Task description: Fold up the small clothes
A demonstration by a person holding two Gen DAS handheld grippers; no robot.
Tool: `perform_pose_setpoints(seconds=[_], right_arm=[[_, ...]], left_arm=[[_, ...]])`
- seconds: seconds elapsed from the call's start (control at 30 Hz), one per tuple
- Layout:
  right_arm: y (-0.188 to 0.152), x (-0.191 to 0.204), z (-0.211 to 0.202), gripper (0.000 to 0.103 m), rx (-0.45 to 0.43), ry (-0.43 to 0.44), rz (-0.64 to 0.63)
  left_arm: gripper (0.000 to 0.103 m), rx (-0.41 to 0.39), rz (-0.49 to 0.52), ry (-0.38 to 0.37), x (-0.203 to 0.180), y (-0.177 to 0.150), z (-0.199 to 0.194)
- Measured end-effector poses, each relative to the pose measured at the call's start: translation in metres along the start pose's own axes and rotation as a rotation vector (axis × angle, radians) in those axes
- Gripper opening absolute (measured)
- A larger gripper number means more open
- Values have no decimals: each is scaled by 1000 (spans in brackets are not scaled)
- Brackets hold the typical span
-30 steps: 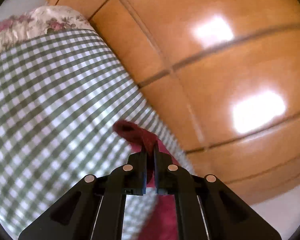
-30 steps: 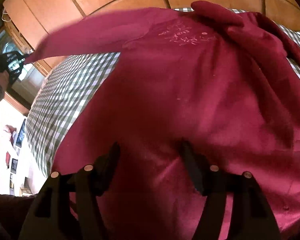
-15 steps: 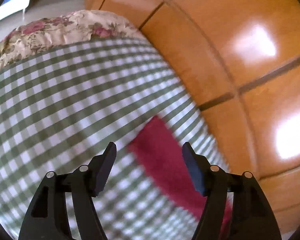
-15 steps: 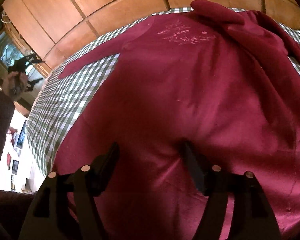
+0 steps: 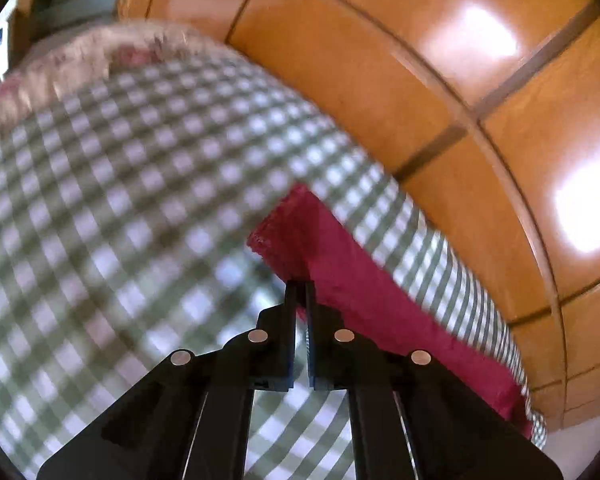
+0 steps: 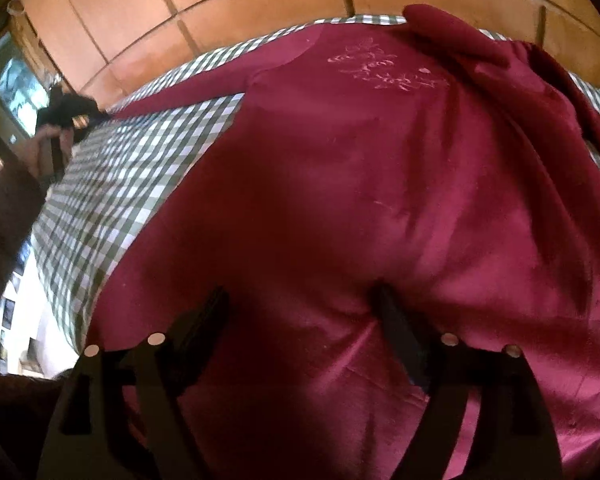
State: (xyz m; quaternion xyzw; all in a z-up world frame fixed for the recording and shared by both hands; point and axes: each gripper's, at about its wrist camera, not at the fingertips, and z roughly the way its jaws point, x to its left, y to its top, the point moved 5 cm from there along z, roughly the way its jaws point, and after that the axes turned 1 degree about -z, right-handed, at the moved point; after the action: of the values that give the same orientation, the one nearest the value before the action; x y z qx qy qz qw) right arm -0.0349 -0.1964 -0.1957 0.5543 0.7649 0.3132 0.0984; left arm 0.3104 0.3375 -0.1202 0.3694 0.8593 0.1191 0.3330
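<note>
left hand-held gripper (image 5: 300, 286): jaws together, tips at the near edge of the sleeve (image 5: 340, 272) close to its cuff; whether cloth was pinched between them could not be told, the view was blurred. the sleeve lay stretched flat along the far edge of the green-checked cloth (image 5: 120, 200), beside the wooden panelled wall (image 5: 420, 80). a floral cover (image 5: 60, 64) showed past the checks at the far end.

right hand-held gripper (image 6: 300, 304): jaws opening, well apart, both fingers resting down on the lower part of the maroon garment (image 6: 360, 200), fabric lying between them but not pinched. the garment was spread over the green-checked cloth (image 6: 140, 168), pale embroidery (image 6: 384, 68) near its top, a loose fold (image 6: 452, 32) bunched at the far right. the person's hand (image 6: 40, 152) and dark sleeve cuff (image 6: 8, 208) held the other gripper at the far left.
</note>
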Motion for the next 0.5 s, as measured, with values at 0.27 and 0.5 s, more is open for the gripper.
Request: perform_pose_setpoints(seconds=[0.27,0.5], right_arm=[[1,-2,-4,79,-17,24,-2],[-4,-67,-71,73,-105,-63,117]], left_arm=[[54,56,83,7,-14,-36,-20],[54,222,366,-290,-48,-185,-74]])
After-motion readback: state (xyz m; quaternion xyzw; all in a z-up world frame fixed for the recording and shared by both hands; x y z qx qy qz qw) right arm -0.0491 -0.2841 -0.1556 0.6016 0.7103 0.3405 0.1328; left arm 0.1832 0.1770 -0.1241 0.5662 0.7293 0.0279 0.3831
